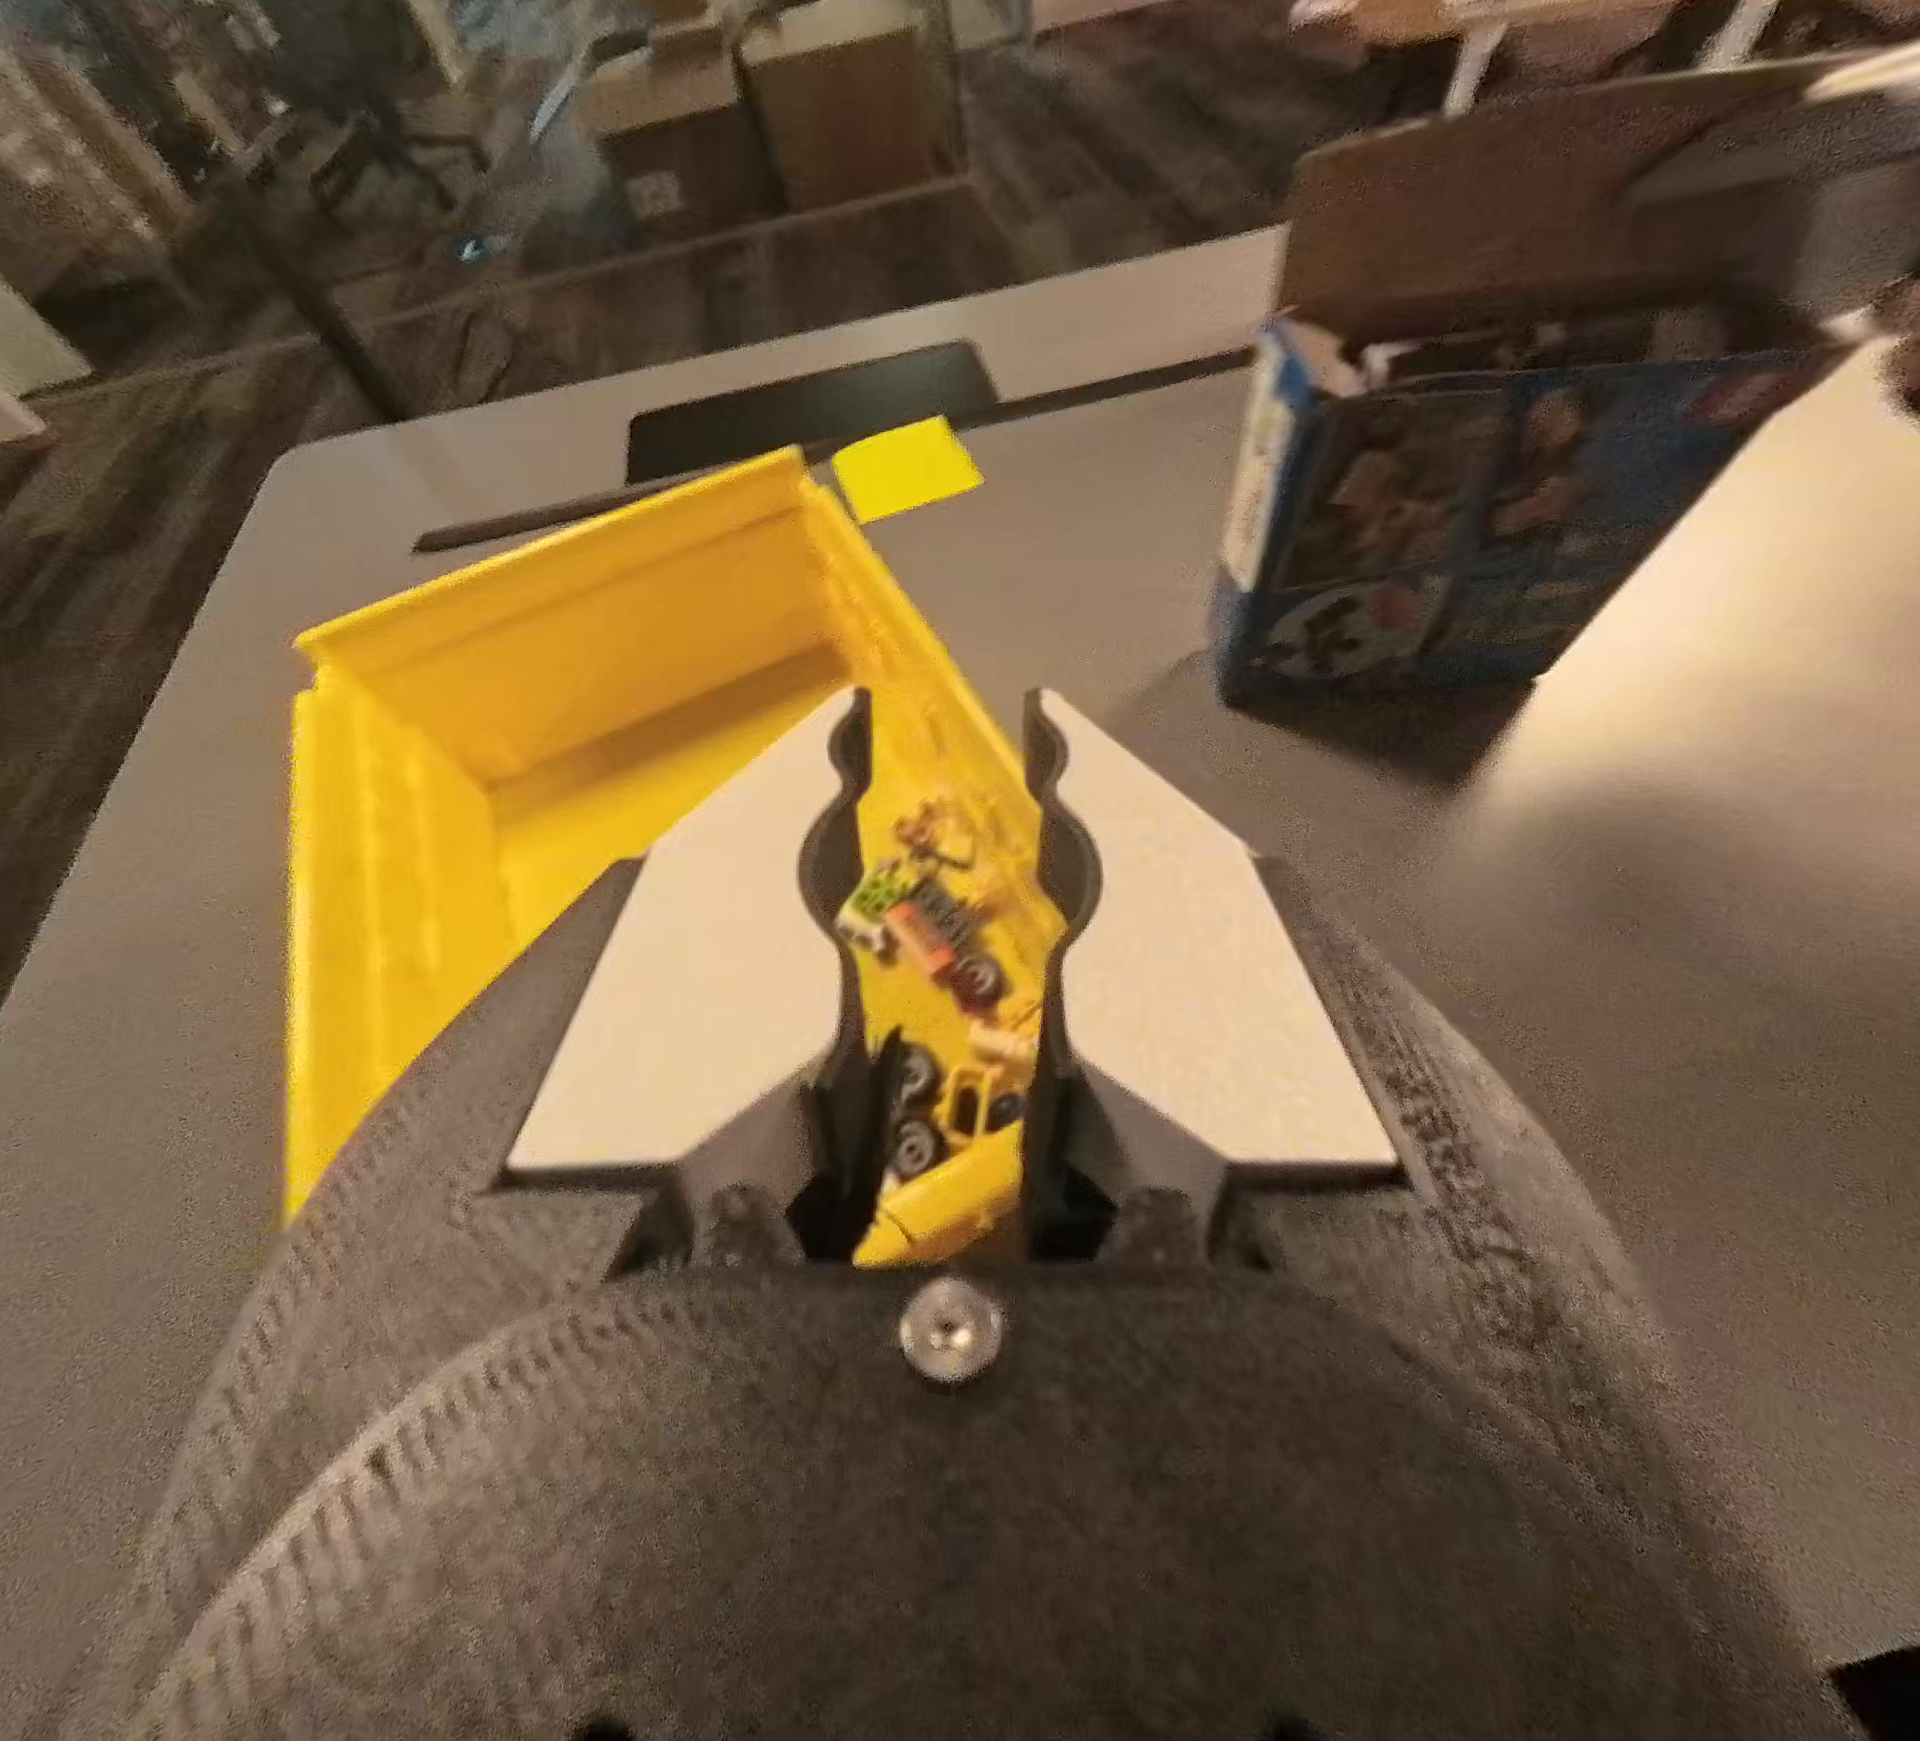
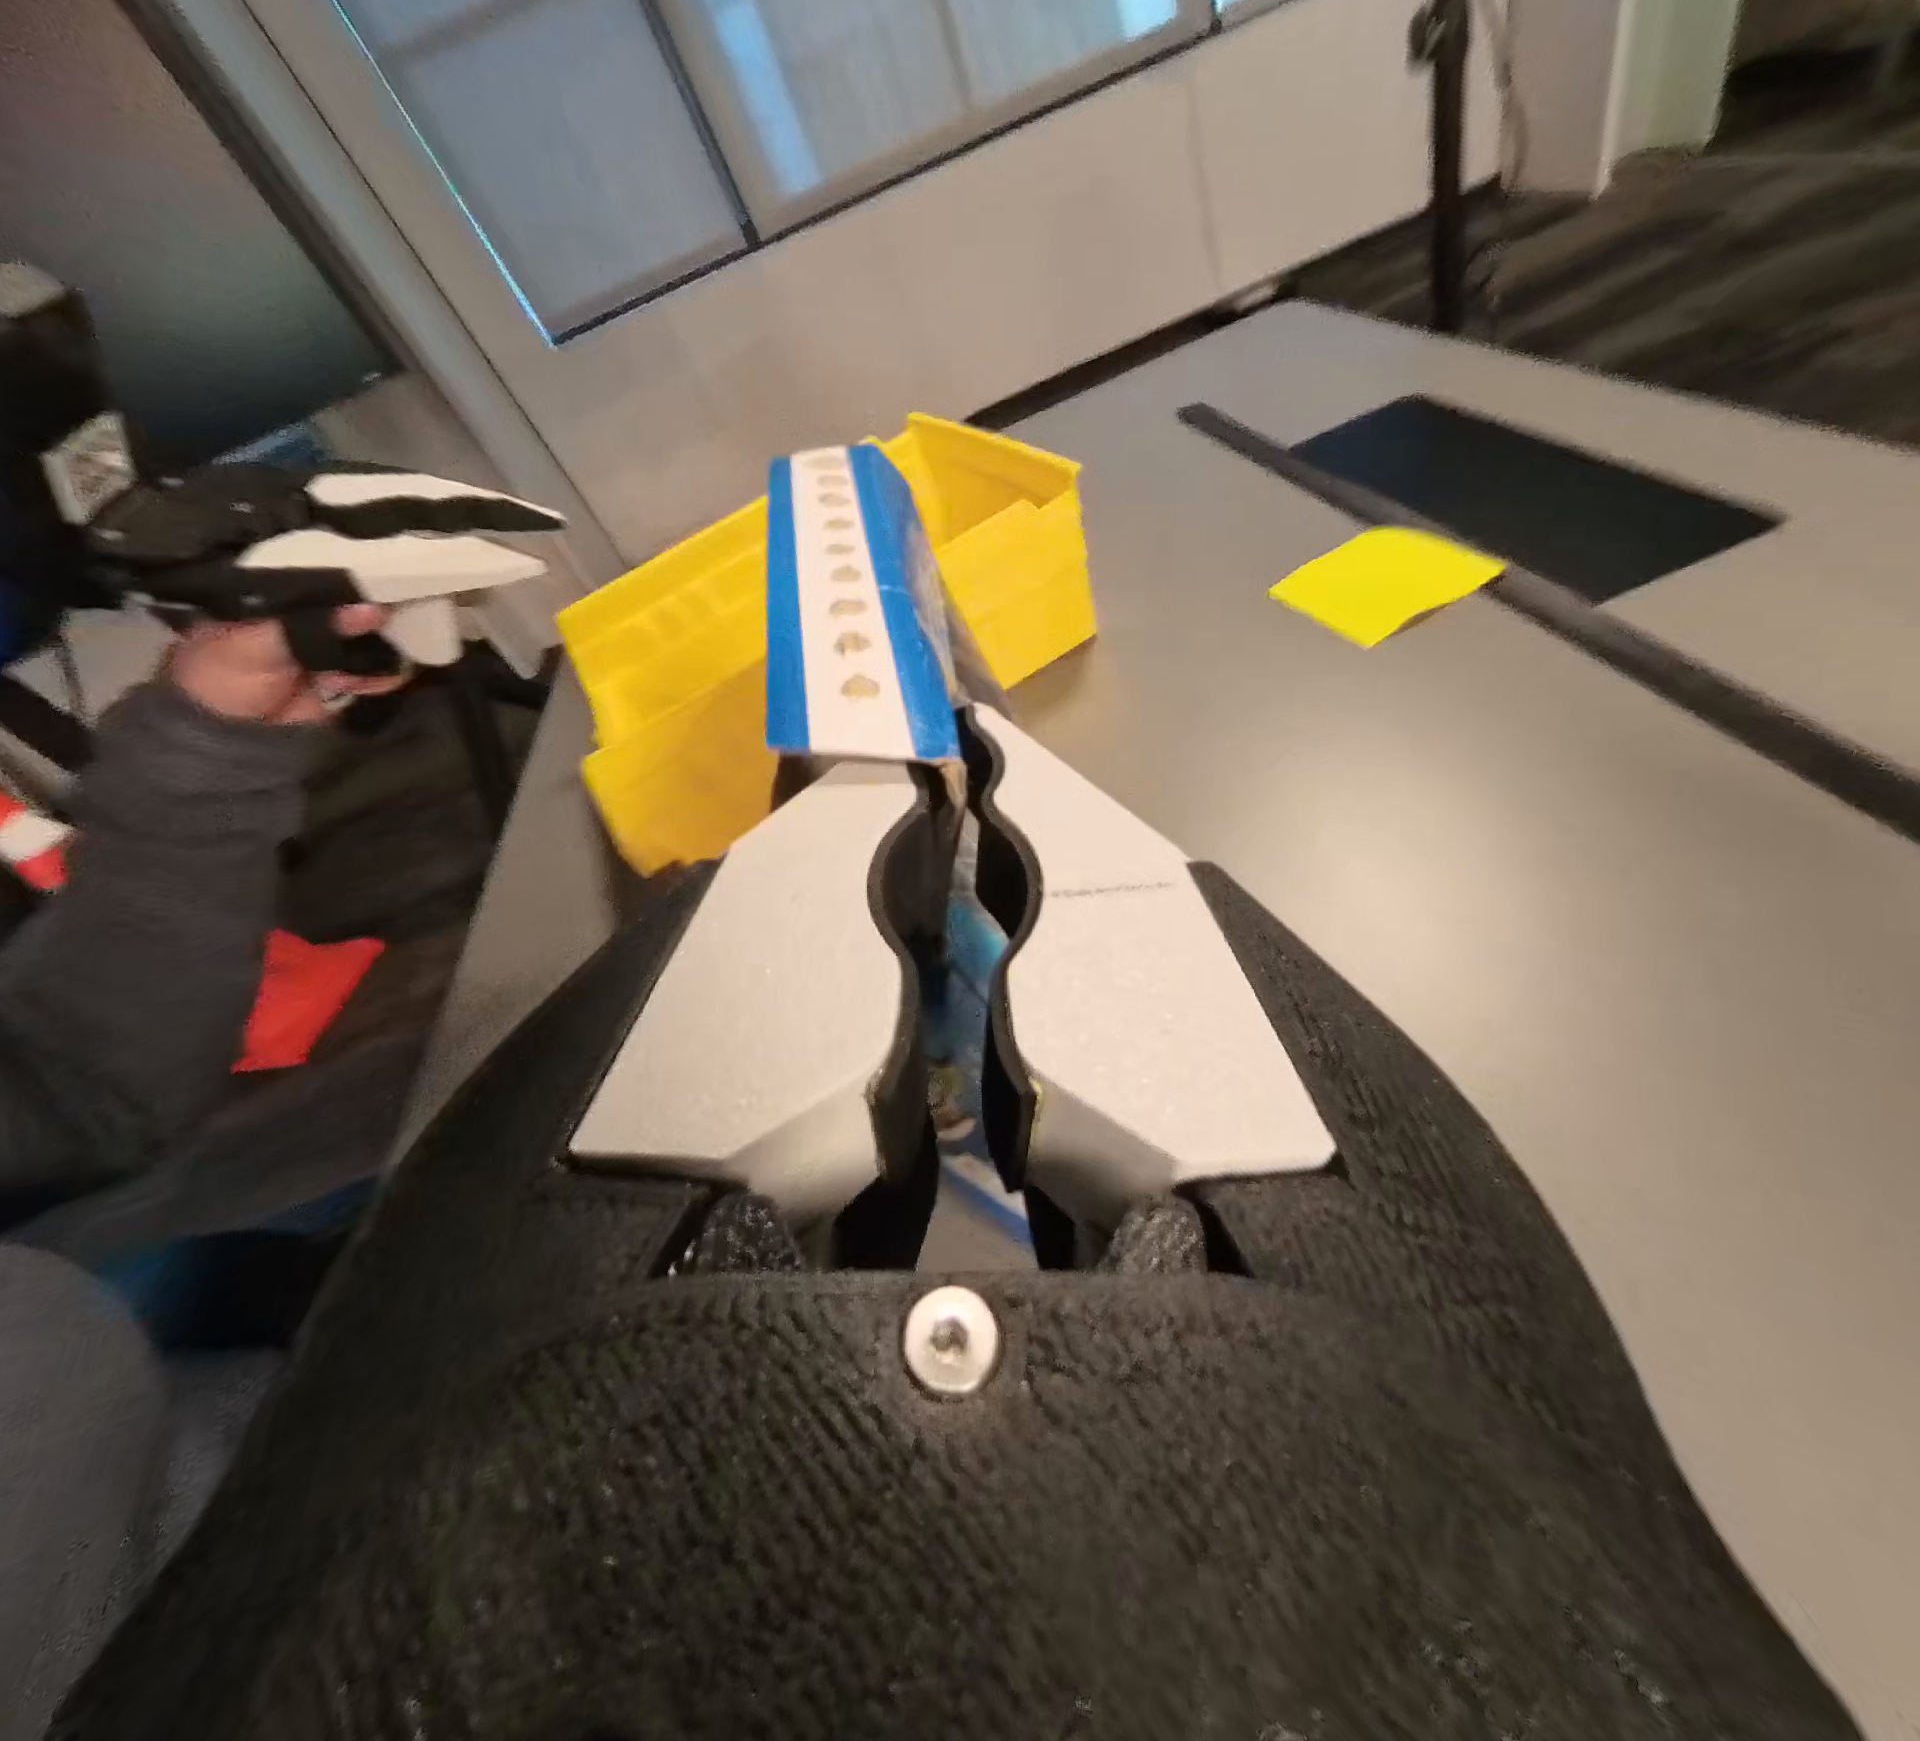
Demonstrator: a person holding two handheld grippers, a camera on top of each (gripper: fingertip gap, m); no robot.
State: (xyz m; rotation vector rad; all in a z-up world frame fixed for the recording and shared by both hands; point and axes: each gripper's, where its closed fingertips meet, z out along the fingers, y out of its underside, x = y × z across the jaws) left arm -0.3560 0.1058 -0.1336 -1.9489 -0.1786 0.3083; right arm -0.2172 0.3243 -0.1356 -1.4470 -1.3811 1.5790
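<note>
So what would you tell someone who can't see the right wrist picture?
The right gripper is shut on the wall of a blue and white cardboard box, above a grey table. A yellow bin sits behind it, a yellow paper to the right.

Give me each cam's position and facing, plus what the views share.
Left wrist view: on the left tool, looking down over the yellow bin and the toy pieces inside; own fingers show.
Right wrist view: on the right tool, facing the window; fingers shut on the blue box flap; left tool and hand show.
Shared: bin, yellow note, grey table.
</note>
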